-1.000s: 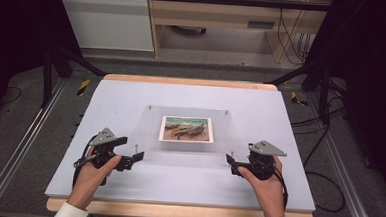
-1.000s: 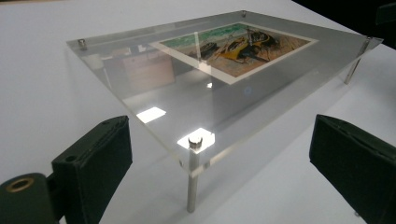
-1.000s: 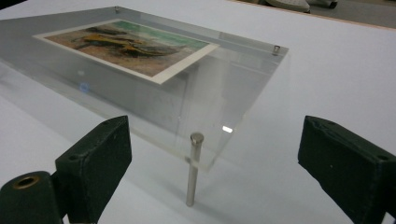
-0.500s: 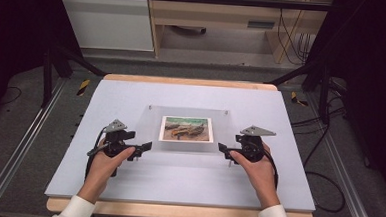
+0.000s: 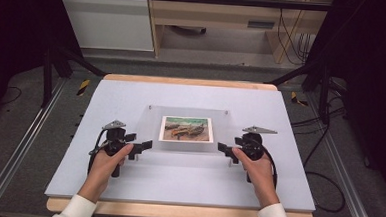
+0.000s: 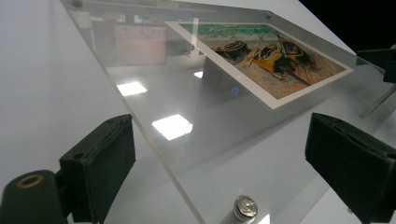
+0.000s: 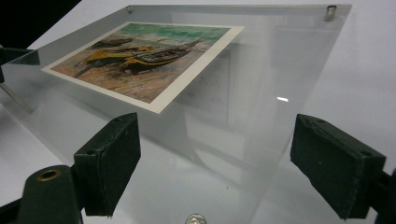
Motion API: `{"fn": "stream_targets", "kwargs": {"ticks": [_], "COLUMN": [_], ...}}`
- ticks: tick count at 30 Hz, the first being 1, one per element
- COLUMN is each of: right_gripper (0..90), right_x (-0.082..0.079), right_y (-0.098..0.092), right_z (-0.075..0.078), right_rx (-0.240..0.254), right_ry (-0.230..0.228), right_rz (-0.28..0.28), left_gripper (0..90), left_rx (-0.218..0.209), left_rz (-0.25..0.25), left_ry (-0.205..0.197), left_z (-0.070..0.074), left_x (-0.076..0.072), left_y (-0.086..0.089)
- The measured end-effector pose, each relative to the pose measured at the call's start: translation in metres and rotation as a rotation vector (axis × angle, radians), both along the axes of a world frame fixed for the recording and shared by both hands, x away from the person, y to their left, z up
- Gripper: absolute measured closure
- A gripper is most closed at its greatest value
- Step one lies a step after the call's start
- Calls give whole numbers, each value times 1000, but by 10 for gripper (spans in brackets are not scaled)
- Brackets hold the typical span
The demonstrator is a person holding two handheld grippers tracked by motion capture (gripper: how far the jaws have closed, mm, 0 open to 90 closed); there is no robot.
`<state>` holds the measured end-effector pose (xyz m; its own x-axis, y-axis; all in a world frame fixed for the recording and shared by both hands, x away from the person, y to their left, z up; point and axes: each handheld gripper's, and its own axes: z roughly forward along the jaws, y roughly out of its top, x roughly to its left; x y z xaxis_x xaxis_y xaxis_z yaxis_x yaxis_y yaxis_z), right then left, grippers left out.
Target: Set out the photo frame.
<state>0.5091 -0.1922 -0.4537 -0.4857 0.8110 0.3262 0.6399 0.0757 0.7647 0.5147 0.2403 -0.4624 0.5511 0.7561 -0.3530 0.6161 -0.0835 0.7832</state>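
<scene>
A clear acrylic frame (image 5: 149, 136) lies flat in the middle of the white table, with a picture of beached boats (image 5: 186, 128) inside it. My left gripper (image 5: 146, 147) is at the frame's near left corner. In the left gripper view the jaws (image 6: 224, 149) stand open on either side of that corner and its metal standoff (image 6: 245, 207), with the pads clear of the pane. My right gripper (image 5: 222, 150) is at the near right corner. Its jaws (image 7: 222, 154) have just been opening and straddle the corner and standoff (image 7: 195, 218) without touching.
The table board (image 5: 187, 183) has a wooden front edge near the person's sleeves. Yellow-black clamps sit at the far left (image 5: 83, 87) and far right (image 5: 296, 98) edges. Cables (image 5: 323, 170) lie on the floor to the right.
Both hands have moved forward and inward from the near table area. Each gripper's jaws now sit around a near corner of the frame. The frame itself has not moved.
</scene>
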Motion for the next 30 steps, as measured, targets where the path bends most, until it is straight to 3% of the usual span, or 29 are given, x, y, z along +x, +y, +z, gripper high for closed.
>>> {"fn": "stream_targets", "kwargs": {"ticks": [4, 11, 14, 19, 26, 28, 30], "right_gripper": [164, 155, 154, 155, 178, 210, 201], "right_x": [-2, -1, 0, 0, -1, -1, -1], "right_y": [-1, -2, -5, -6, -6, -7, -5], "right_z": [0, -1, -3, -4, -4, -3, -4], "right_rx": [6, 32, 72, 80, 87, 82, 87], "right_ry": [13, 39, 71, 72, 81, 78, 79], "right_rz": [3, 1, -5, -5, -13, -55, -43], "left_gripper": [83, 81, 81, 86, 89, 89, 89], "left_rx": [-40, -41, -42, -66, -59, -56, -60], "left_rz": [-18, -17, -16, -25, -17, -20, -18], "left_ry": [24, 27, 26, 33, 30, 31, 30], "left_z": [-3, -3, -4, -7, -5, -5, -6], "left_x": [0, 0, 1, 3, 2, 2, 2], "left_y": [0, -2, -3, -3, -4, -3, -4]}}
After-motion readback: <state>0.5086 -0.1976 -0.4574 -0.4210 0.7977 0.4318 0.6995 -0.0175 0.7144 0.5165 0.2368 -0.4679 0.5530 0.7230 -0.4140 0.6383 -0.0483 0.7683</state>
